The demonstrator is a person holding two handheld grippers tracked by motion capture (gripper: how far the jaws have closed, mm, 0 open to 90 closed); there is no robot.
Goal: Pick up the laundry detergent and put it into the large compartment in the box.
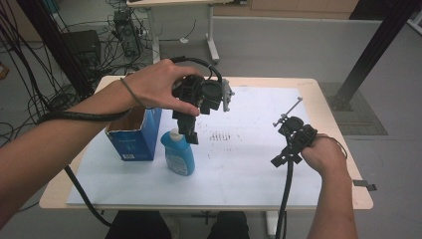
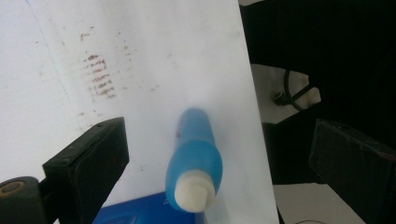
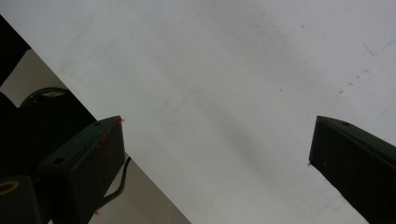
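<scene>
A blue bottle (image 1: 178, 155) with a white cap stands upright on the white sheet (image 1: 249, 169), just right of an open-topped blue box (image 1: 133, 137). My left gripper (image 1: 188, 133) hangs straight above the bottle, pointing down, a little above the cap. In the left gripper view the bottle (image 2: 195, 158) stands in the wide gap of my open left gripper (image 2: 219, 128), touching neither jaw, and a corner of the blue box (image 2: 135, 212) shows below. My right gripper (image 1: 286, 159) is held low at the table's right. It is open (image 3: 219, 123) over bare sheet with nothing between its jaws.
The sheet covers most of a small wooden table (image 1: 328, 99). Faint brown marks (image 1: 219, 137) lie mid-sheet. Behind the table are floor cables (image 1: 124, 35), another table's leg (image 1: 213, 47) and black frame posts (image 1: 368, 55). Each gripper's cable trails off the front edge.
</scene>
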